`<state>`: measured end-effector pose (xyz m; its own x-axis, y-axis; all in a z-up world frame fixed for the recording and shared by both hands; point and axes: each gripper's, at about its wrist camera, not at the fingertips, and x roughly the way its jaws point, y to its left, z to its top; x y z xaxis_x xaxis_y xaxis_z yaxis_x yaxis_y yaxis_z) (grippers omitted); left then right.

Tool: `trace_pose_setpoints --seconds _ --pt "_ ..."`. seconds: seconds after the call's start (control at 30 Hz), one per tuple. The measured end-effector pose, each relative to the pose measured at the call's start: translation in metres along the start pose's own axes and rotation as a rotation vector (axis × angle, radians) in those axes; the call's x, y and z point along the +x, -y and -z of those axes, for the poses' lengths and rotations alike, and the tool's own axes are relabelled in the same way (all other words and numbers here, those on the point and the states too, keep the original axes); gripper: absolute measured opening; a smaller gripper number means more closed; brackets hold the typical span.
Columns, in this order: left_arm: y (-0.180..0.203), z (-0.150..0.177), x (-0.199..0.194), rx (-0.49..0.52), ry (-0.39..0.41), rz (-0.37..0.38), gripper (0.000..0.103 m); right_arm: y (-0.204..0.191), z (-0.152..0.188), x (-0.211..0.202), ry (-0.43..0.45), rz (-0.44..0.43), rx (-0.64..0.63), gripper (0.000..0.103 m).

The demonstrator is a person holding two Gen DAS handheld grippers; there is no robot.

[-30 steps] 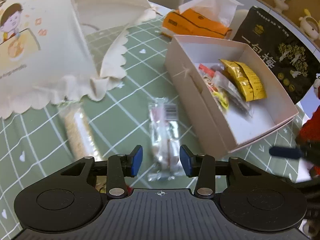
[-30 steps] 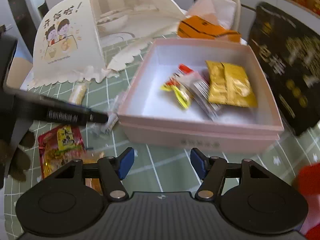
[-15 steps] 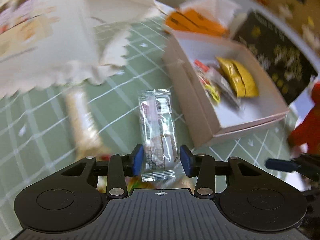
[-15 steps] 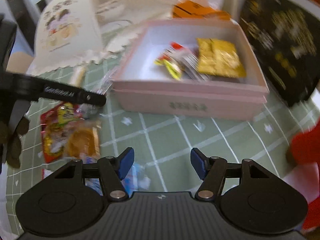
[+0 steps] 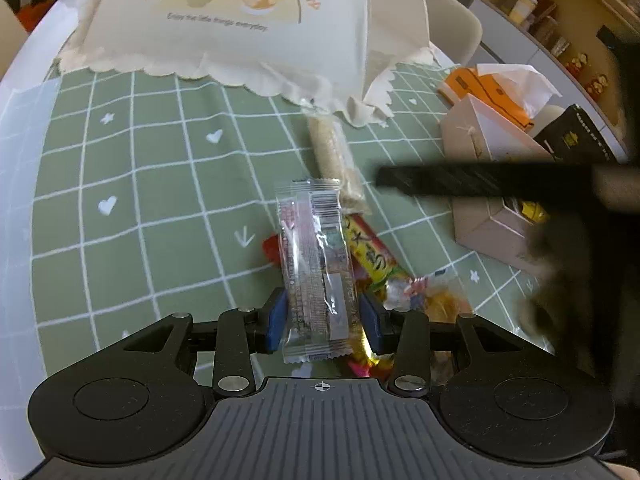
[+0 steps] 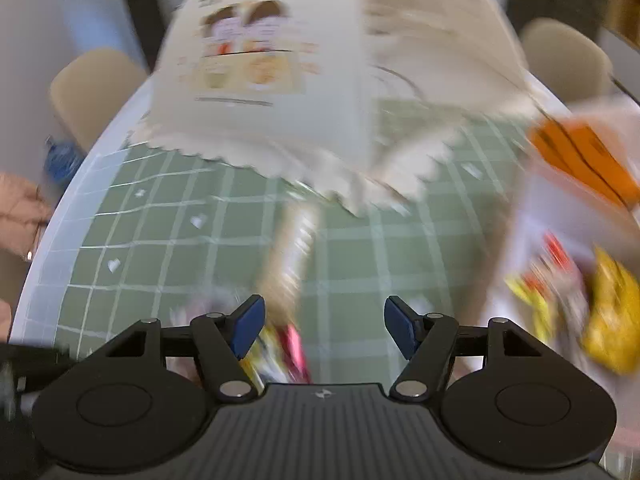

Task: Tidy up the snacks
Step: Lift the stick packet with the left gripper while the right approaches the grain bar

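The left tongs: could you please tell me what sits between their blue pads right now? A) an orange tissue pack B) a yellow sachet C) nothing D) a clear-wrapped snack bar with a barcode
D: in the left wrist view the clear-wrapped snack bar is pinched between the blue pads of the left tongs.

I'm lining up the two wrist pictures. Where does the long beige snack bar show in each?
Left wrist: the beige snack bar lies upper centre, running from the food cover's scalloped edge toward the clear packet.
Right wrist: blurred, at centre, slanting down toward the left blue pad.
Shared landmark: the cream food cover.
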<state>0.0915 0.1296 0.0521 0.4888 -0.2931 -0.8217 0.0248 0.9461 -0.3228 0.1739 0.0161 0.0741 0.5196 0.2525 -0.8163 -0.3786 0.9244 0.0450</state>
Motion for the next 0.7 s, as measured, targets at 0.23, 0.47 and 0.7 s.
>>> trace_pose_setpoints --seconds 0.23,0.47,0.7 --pt "-0.003 0.010 -0.011 -0.021 0.008 0.027 0.045 -0.012 -0.023 0.062 -0.099 0.020 0.025 0.047" --pt "0.009 0.013 -0.013 -0.015 0.001 0.058 0.045 -0.005 0.006 0.008 -0.083 -0.092 0.035 0.028" --pt "0.046 0.023 -0.025 0.036 -0.010 0.109 0.043 0.054 0.051 -0.093 0.039 -0.143 0.171 0.028"
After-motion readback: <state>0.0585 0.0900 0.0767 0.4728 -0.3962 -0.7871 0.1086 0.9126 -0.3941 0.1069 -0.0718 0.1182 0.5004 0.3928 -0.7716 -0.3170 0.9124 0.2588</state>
